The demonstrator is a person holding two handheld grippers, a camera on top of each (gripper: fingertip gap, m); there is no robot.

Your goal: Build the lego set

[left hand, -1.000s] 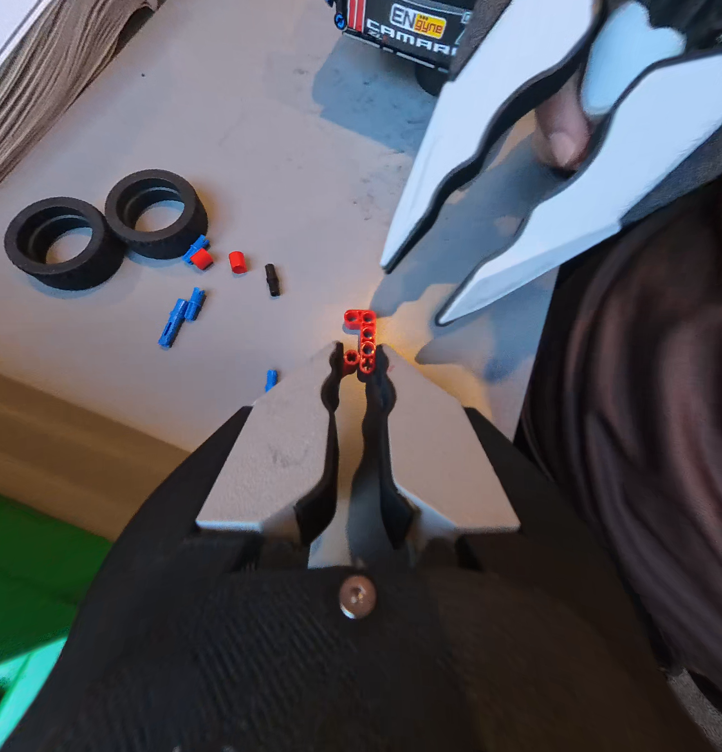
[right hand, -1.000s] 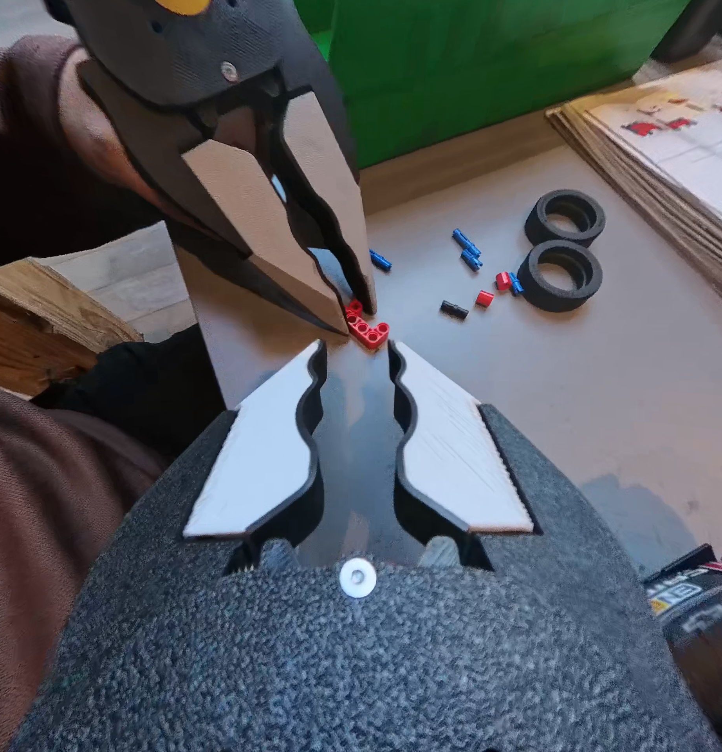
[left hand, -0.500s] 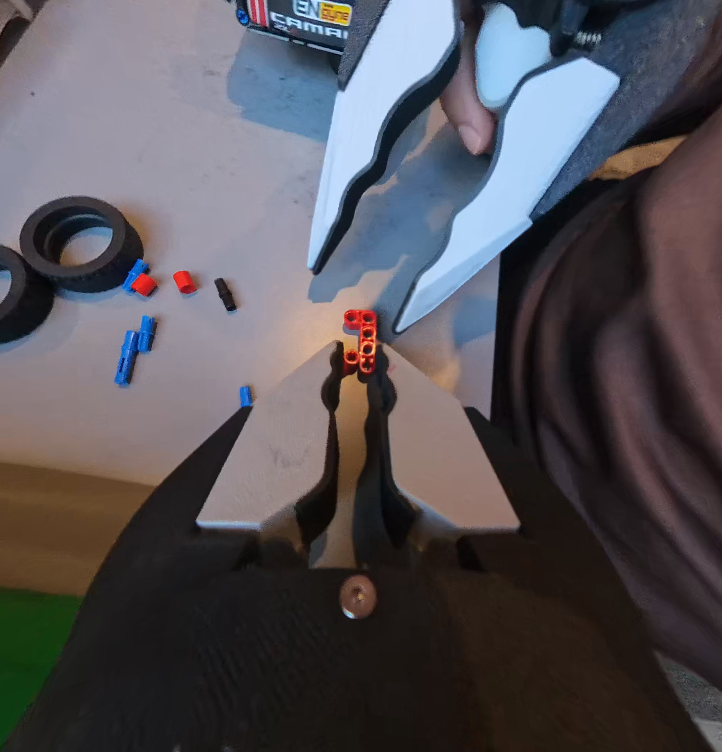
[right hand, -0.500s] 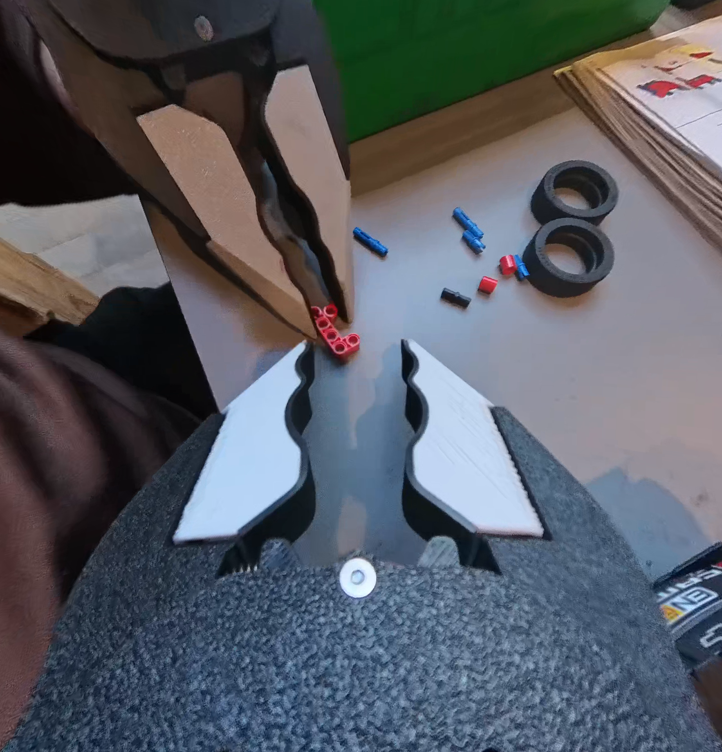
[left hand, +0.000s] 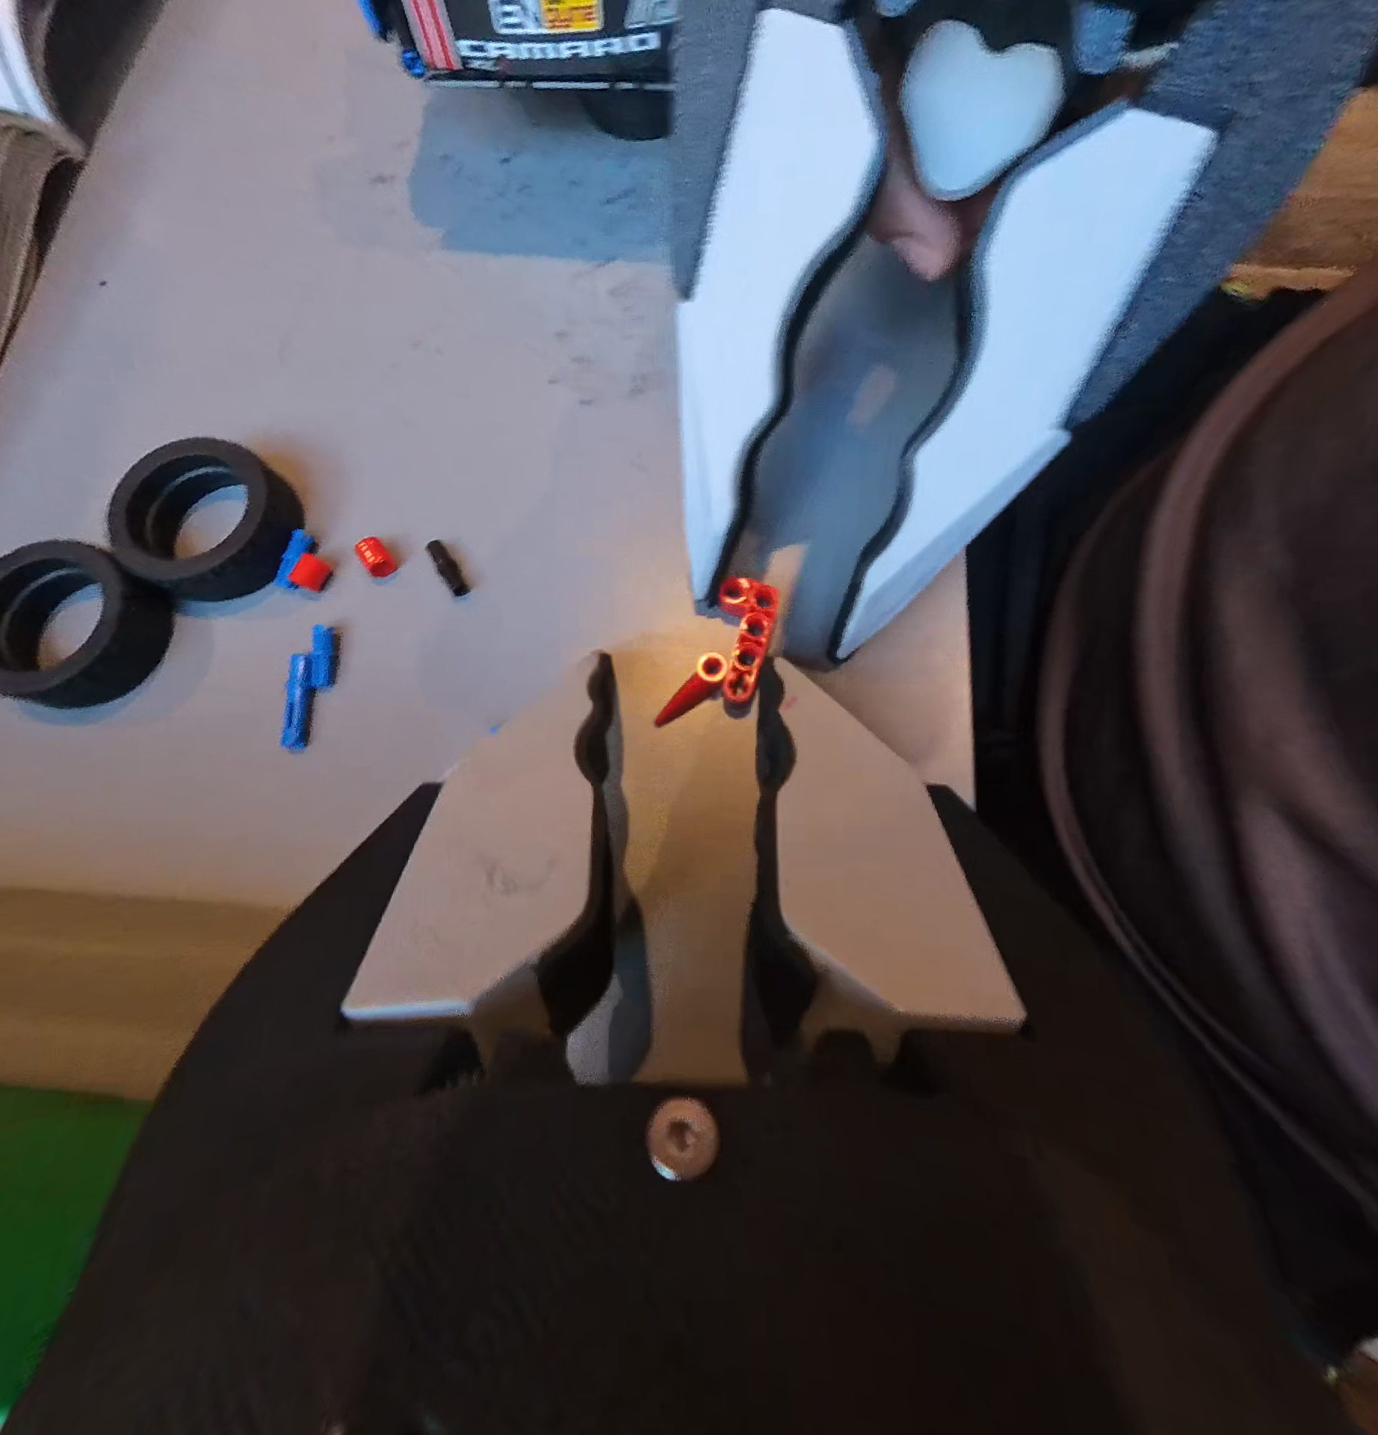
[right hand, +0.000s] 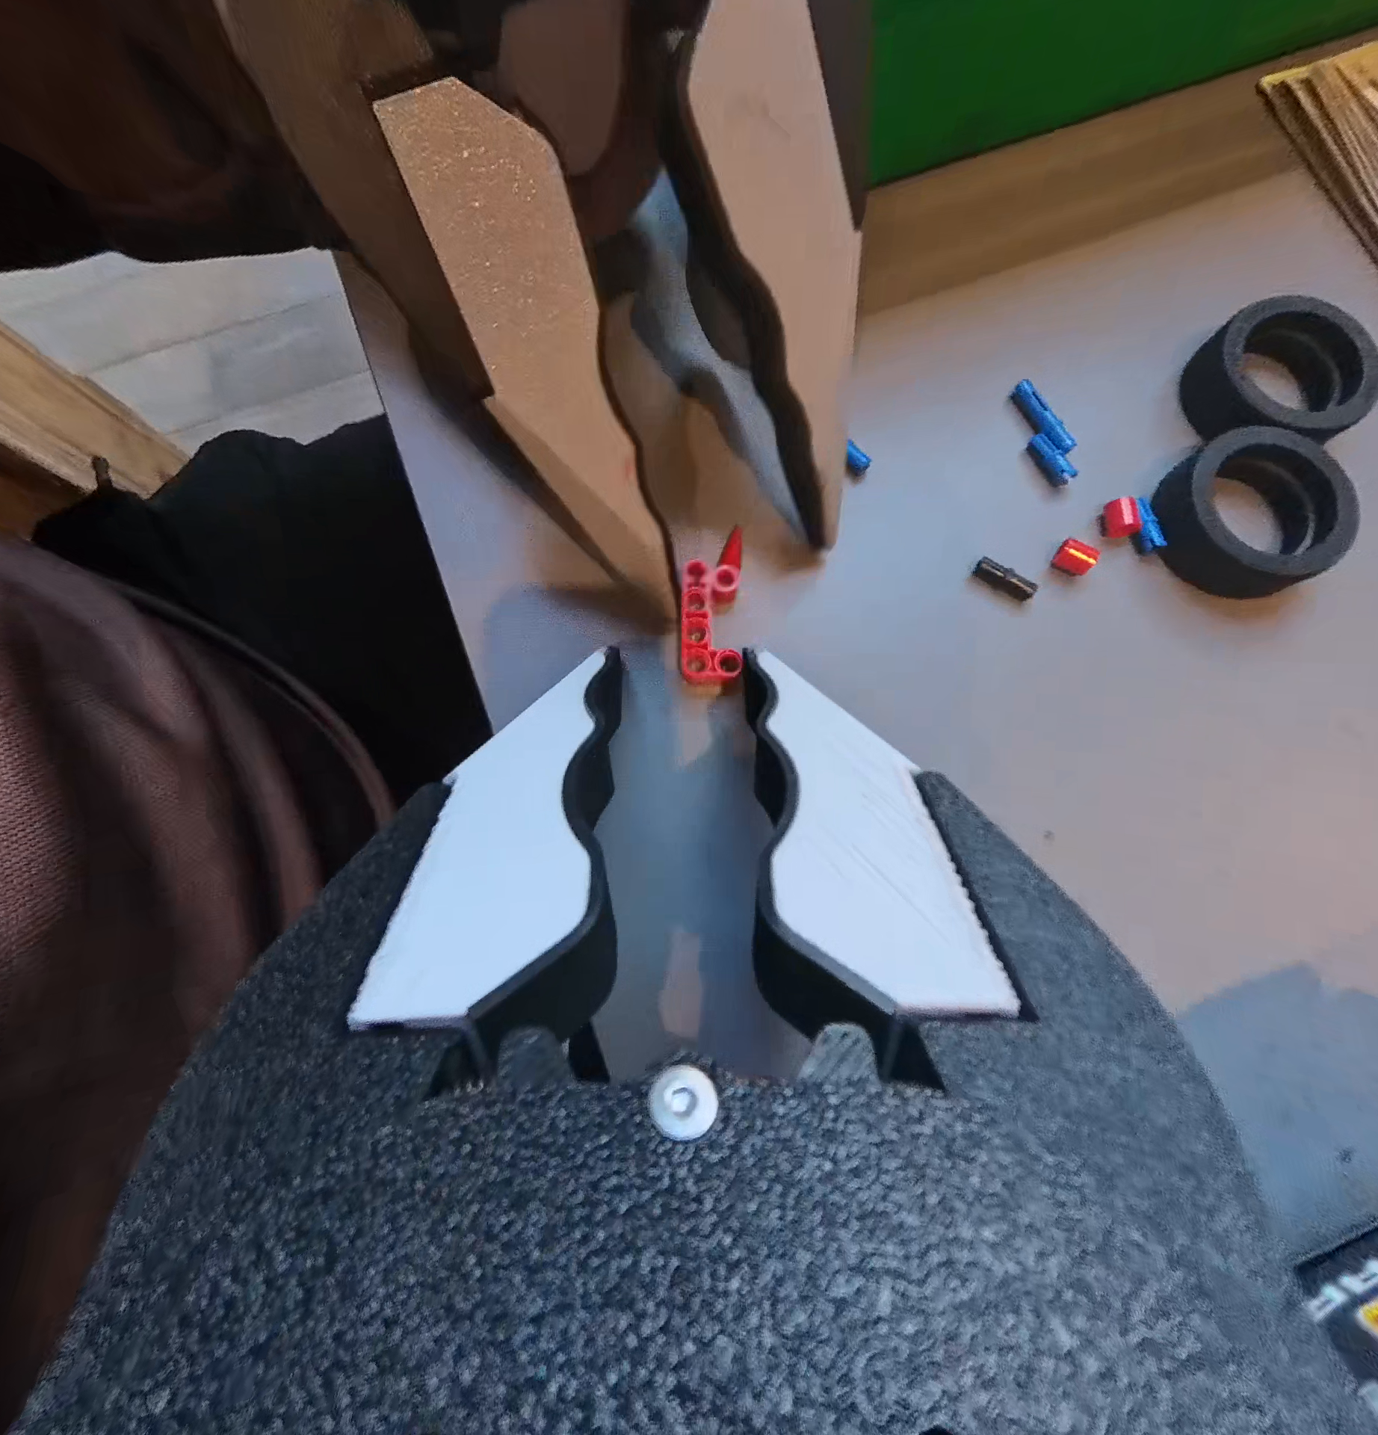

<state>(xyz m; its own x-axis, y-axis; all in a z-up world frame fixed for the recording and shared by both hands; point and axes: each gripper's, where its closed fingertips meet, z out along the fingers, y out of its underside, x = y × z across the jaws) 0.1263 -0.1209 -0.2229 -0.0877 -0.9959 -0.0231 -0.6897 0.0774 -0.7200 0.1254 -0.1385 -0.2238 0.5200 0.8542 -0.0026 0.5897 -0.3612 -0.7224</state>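
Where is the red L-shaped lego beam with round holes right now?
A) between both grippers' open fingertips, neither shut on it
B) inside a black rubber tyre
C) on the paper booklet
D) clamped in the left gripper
A: the red L-shaped lego beam sits between the left gripper and right gripper, both with jaws apart.

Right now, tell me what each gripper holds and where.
Nothing appears held: left gripper and right gripper are both open. The red L-shaped beam lies between their tips, short leg inside the right one's gap, unclamped.

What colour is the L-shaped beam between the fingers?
Red; the beam shows best in the right wrist view.
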